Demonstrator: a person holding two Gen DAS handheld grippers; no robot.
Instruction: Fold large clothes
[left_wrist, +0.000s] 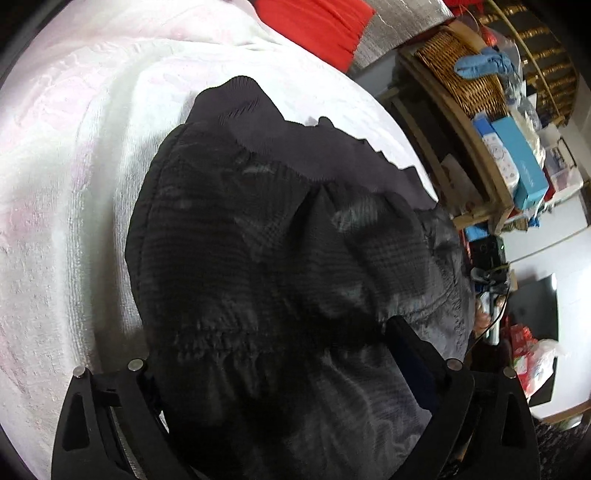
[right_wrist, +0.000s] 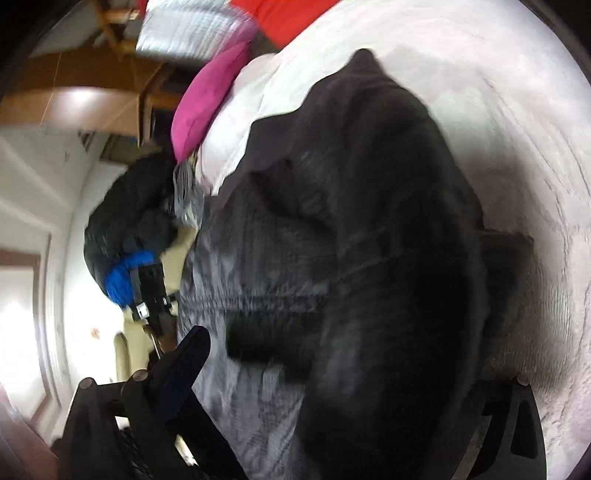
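A large black quilted jacket (left_wrist: 266, 258) with a ribbed hem lies bunched on a white bed cover (left_wrist: 74, 166). It fills the space between the fingers of my left gripper (left_wrist: 273, 354); only the right finger (left_wrist: 402, 339) shows, and the left finger is hidden under the cloth. In the right wrist view the same jacket (right_wrist: 351, 240) fills the space between the fingers of my right gripper (right_wrist: 332, 354), with the left finger (right_wrist: 192, 350) showing at its edge. The view is blurred. The white cover (right_wrist: 517, 147) lies beyond.
A red cushion (left_wrist: 317, 22) lies at the bed's far end. A wooden shelf with a wicker basket (left_wrist: 461, 81) and boxes stands to the right. In the right wrist view a pink pillow (right_wrist: 207, 103) lies at the bed's edge, beside the person's arm in a dark sleeve (right_wrist: 125, 229).
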